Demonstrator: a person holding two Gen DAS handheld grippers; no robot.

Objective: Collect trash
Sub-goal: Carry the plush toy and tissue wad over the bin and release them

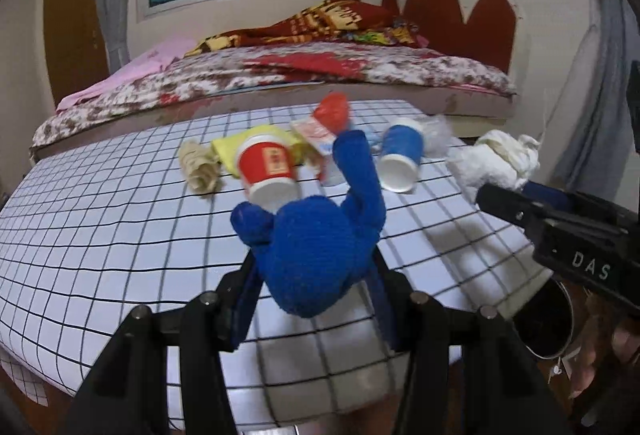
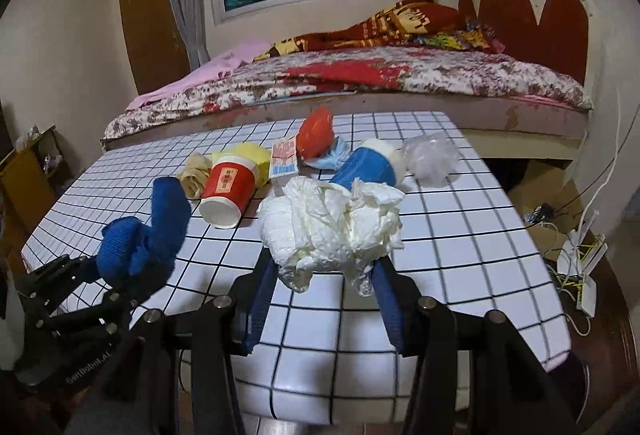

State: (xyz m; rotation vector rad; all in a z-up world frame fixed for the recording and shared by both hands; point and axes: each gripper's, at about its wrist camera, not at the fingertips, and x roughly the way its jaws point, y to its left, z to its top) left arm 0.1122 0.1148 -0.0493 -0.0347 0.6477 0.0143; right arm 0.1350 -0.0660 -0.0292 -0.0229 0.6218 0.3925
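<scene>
the left gripper (image 1: 316, 267) is clamped on a blue sock (image 1: 316, 255), its jaws narrowed on the bunched knit, and the sock's long end sticks up past the fingers. the right gripper (image 2: 326, 271) grips a wad of crumpled white tissue (image 2: 332, 231) — the paper bulges out over both blue pads. both bundles hang above the near part of the table (image 2: 460, 255), which has a white top ruled with a black grid.

the rest of the trash lies in a loose row towards the table's far edge, on the side nearest the bed (image 2: 400, 83). a red paper cup (image 2: 226, 195) lies on its side with its mouth towards the camera, and a rolled beige rag (image 2: 195, 175) sits just beside it. a yellow wrapper (image 2: 252, 157) lies behind the cup. next along come a small printed packet (image 2: 284, 159), a red bag (image 2: 316, 133) and a blue paper cup (image 2: 370, 165), also tipped over. a clear crumpled plastic bag (image 2: 430, 157) lies at that row's right end.

off the table's near right corner — low in the left view — stands a dark metal bin (image 1: 548, 319).
</scene>
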